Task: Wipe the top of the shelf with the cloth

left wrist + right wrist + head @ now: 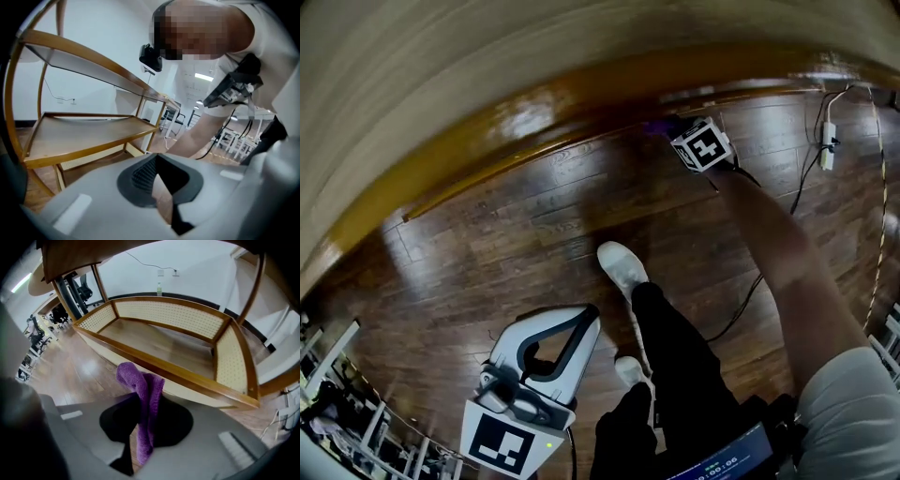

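The wooden shelf's top curves across the upper part of the head view, with its glossy front edge below it. My right gripper is held out low in front of that edge, shut on a purple cloth. In the right gripper view the cloth stands up from between the jaws of the right gripper and hangs down folded; beyond it lies the shelf's bottom tier with cane sides. My left gripper hangs low by my left leg, shut on nothing. From the left gripper the shelf is seen from the side.
Dark wooden floor runs under the shelf. My legs and white shoes stand in the middle. A white power strip and black cables lie on the floor at the right. Desks and chairs stand farther back.
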Motion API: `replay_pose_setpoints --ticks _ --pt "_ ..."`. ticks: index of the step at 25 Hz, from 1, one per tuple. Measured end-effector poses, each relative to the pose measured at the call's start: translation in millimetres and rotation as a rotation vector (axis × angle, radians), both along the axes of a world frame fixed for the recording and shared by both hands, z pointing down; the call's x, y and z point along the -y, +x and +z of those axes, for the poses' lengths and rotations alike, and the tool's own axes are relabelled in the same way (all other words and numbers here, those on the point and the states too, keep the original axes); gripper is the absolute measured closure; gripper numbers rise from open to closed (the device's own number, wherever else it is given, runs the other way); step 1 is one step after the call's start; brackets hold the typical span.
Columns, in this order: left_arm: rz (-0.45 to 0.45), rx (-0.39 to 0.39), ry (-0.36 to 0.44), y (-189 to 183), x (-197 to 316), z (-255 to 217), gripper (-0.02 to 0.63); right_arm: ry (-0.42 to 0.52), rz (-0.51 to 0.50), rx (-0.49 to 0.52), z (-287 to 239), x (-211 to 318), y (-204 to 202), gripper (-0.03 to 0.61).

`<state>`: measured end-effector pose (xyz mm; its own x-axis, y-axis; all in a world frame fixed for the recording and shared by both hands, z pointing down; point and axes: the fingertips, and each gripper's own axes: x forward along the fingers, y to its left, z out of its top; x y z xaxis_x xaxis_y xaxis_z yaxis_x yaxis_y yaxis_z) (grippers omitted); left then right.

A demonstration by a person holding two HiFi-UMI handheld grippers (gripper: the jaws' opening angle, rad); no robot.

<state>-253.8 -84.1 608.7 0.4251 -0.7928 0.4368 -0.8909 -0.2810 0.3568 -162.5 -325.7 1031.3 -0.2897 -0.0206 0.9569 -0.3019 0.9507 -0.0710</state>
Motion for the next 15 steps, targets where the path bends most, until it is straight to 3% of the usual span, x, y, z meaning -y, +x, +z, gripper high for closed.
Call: replay_pose_setpoints --ticks 7,11,15 --pt "0.083 0.021 0.013 11.1 32.8 5.4 0.592 0.093 0.131 -0.119 -11.8 82.8 104.5 0.528" --pt "0.102 0.025 0.016 13.0 37.7 5.0 0.592 0.139 0.183 -0.160 -27.0 112.2 132.8 0.528" --pt "0.111 0.029 0.020 20.1 36.1 -2.5 0.592 0.141 0.216 -0.120 -47.3 108.0 134.1 0.528"
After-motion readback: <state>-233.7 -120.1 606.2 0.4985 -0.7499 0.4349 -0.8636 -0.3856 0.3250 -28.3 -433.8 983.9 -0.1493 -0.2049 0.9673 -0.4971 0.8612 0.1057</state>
